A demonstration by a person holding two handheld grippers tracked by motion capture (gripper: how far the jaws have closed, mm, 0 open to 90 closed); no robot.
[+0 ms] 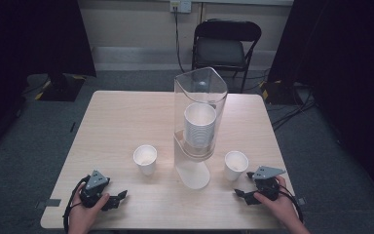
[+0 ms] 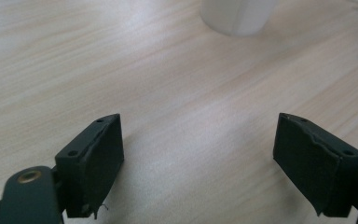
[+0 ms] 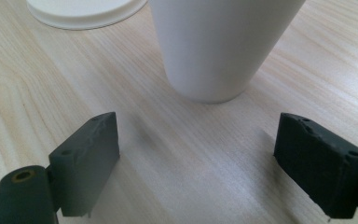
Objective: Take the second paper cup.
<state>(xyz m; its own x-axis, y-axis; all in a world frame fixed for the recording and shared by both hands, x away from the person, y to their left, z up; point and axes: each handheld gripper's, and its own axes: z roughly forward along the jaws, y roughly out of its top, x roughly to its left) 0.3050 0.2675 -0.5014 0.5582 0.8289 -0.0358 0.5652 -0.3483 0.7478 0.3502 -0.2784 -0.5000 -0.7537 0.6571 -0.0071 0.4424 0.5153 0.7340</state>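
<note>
Nearest, the left tool and right tool rest on the counter, jaws apart, gripping nothing. Beyond stand two upright, empty white cups: left cup, right cup. Farther back, a clear dispenser holds stacked cups.

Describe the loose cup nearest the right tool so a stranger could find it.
Start at the tall clear dispenser mid-table, holding stacked cups. The white paper cup stands upright on its right, just ahead of the right tool. Its twin stands on the dispenser's left.

Both grippers — left gripper, right gripper — agape.
</note>
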